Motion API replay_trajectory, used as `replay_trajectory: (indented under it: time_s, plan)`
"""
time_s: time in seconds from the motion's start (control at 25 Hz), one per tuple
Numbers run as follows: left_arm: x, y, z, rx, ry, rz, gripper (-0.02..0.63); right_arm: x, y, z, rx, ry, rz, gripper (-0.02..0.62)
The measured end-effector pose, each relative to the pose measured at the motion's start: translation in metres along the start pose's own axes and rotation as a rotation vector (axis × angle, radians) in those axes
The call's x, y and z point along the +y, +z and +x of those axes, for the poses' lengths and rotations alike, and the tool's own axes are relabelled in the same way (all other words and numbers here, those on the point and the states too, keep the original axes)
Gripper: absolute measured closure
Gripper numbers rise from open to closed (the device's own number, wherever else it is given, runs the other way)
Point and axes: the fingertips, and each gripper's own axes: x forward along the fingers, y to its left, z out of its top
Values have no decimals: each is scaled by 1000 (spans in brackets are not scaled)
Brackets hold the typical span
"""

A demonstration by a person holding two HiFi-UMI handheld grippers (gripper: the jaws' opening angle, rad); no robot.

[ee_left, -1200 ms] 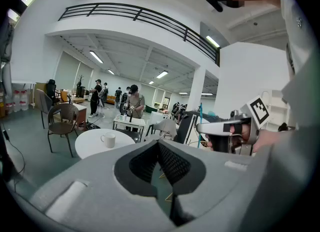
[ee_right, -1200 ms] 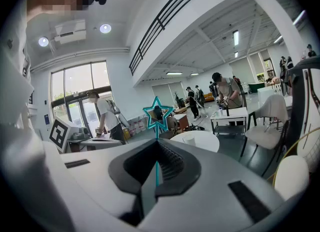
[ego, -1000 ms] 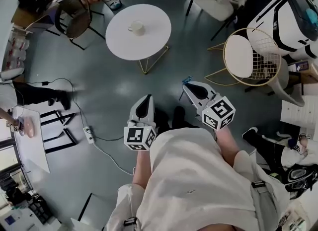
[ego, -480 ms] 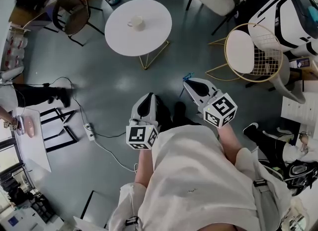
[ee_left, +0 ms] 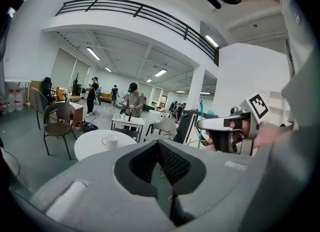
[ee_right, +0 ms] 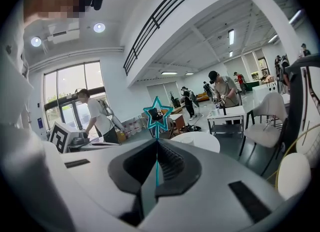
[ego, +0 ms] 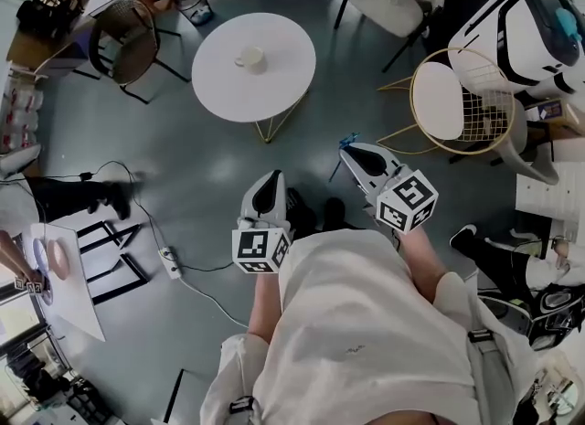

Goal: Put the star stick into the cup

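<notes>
A thin teal stick topped with a star outline, the star stick (ee_right: 157, 115), stands up from my right gripper (ee_right: 157, 143), whose jaws are shut on its shaft. In the head view that gripper (ego: 358, 155) is held in front of my body, and the star stick (ego: 345, 142) pokes out of its tip. The white cup (ego: 249, 58) stands on a round white table (ego: 283, 76) well ahead of both grippers. My left gripper (ego: 267, 193) is held low beside the right one. The left gripper (ee_left: 158, 143) is shut with nothing in it, and the cup (ee_left: 109, 141) shows beyond it.
A gold wire chair (ego: 462, 103) stands to the right of the table and a brown chair (ego: 132, 35) to its left. A power strip (ego: 167, 260) with cables lies on the grey floor at left, near a white desk (ego: 64, 277). Other people stand further off.
Both grippers keep the same pose in front of my body. The head view has shifted a little, so the round table sits slightly lower in it.
</notes>
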Motion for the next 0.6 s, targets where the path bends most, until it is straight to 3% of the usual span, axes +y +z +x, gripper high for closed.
replay_trajectory:
  time_s: [0.28, 0.6]
  plan:
    - [49, 28, 11, -7, -26, 21, 595, 6, 25, 46, -11, -31, -3, 583]
    - [93, 30, 14, 13, -55, 17, 595, 19, 29, 88, -12, -58, 14, 583]
